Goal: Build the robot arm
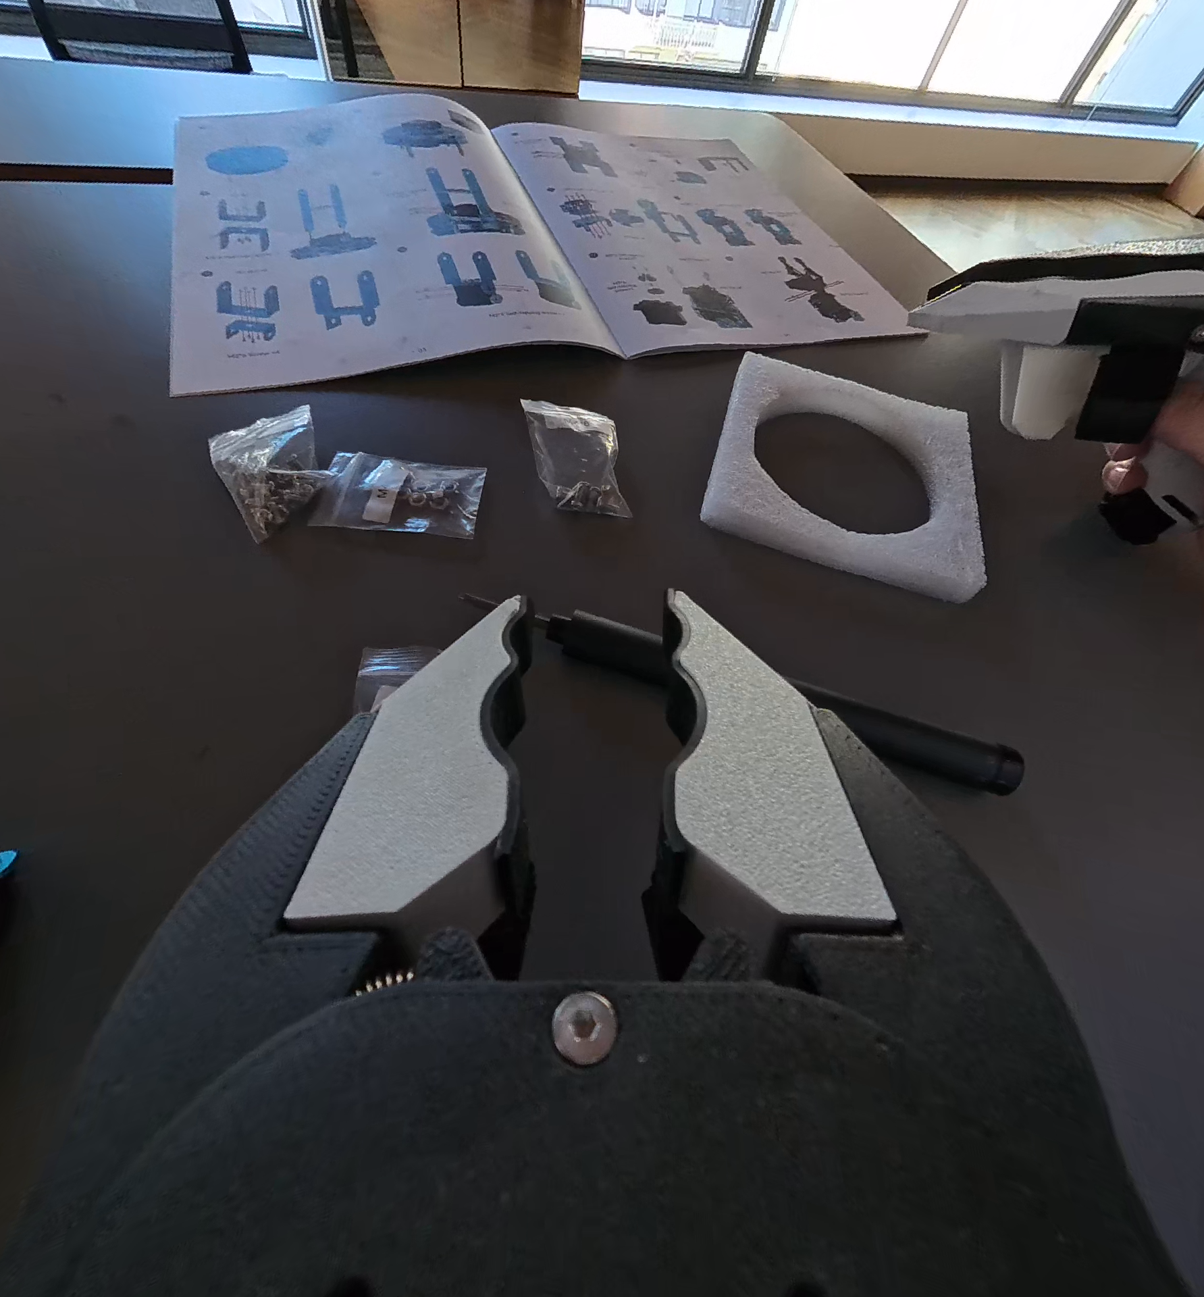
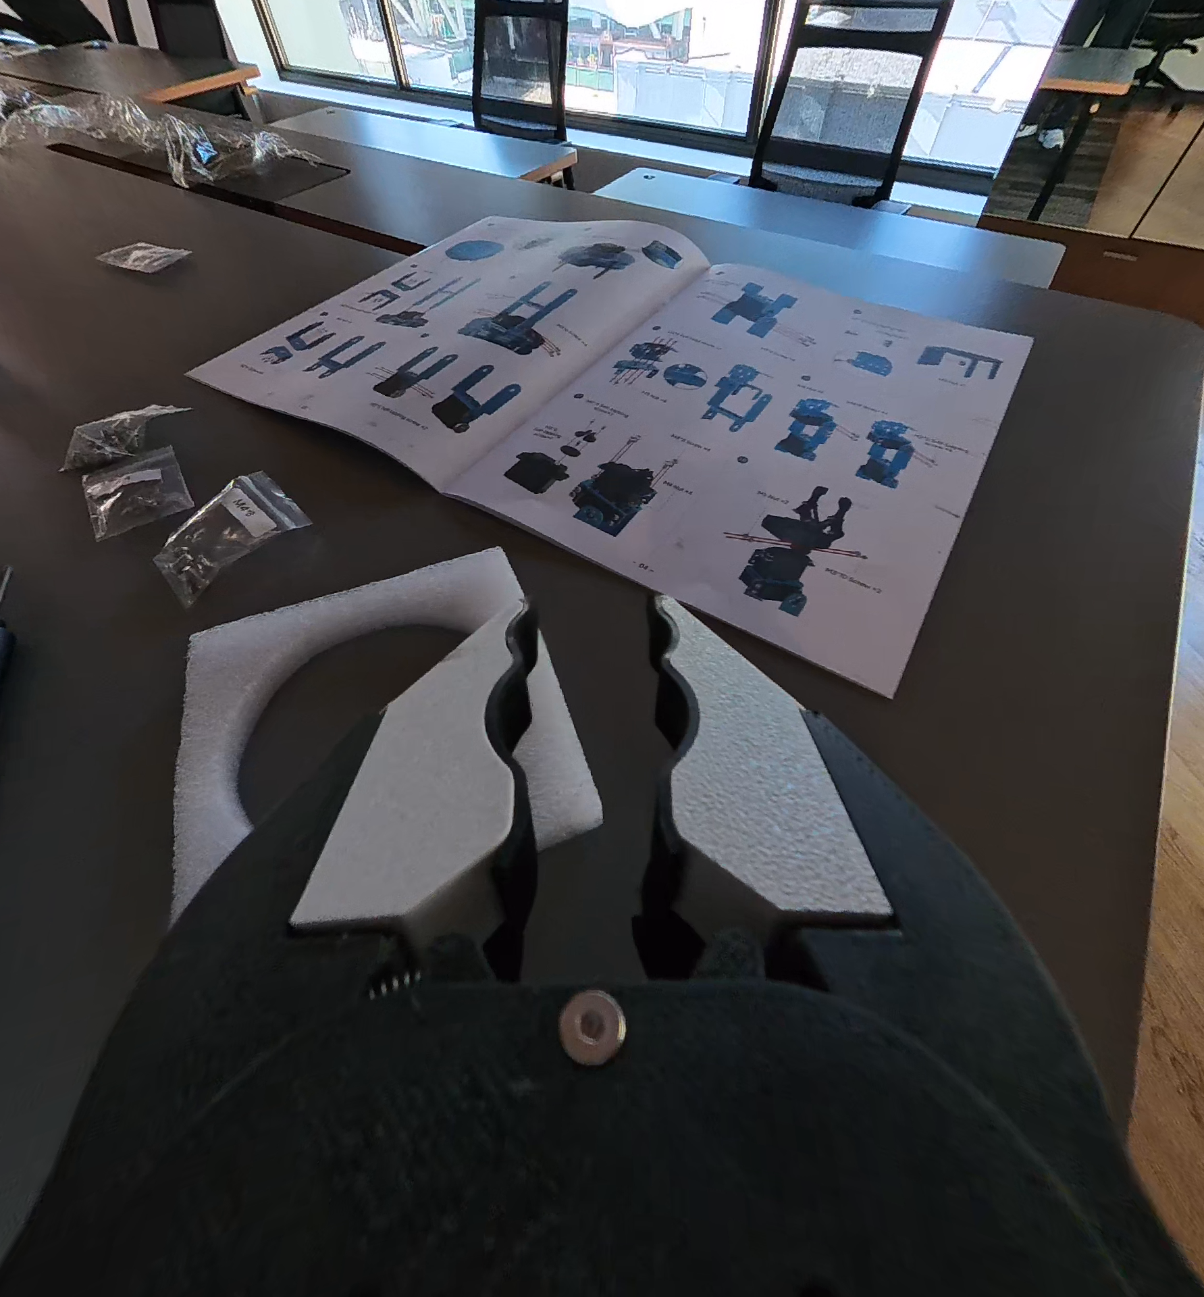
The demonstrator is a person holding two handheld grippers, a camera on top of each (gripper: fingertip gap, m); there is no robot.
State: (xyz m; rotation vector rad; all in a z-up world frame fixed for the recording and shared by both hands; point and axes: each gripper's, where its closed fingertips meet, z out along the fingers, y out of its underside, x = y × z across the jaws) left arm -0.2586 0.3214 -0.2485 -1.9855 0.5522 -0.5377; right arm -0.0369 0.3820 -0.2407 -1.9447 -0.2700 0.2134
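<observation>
My left gripper [image 1: 595,609] is open and empty, held over a black screwdriver [image 1: 893,726] that lies on the dark table [image 1: 129,632] and passes under both fingers. My right gripper [image 2: 590,612] is open and empty, held above the near right corner of a white foam square with a round hole [image 2: 220,730]. The foam square also shows in the left wrist view [image 1: 858,477], and the right gripper [image 1: 1104,337] appears there at the right edge, held by a hand. An open instruction booklet [image 1: 515,231] [image 2: 655,421] lies beyond the foam.
Three clear bags of small hardware [image 1: 402,484] [image 2: 227,533] lie left of the foam. Another small bag [image 1: 381,674] sits under my left finger. Crumpled plastic wrap [image 2: 129,133] lies at the far left. The table's right edge [image 2: 1174,632] drops to a wooden floor. Chairs and windows stand behind. Spacing between my two grippers at the tips: around 25 cm.
</observation>
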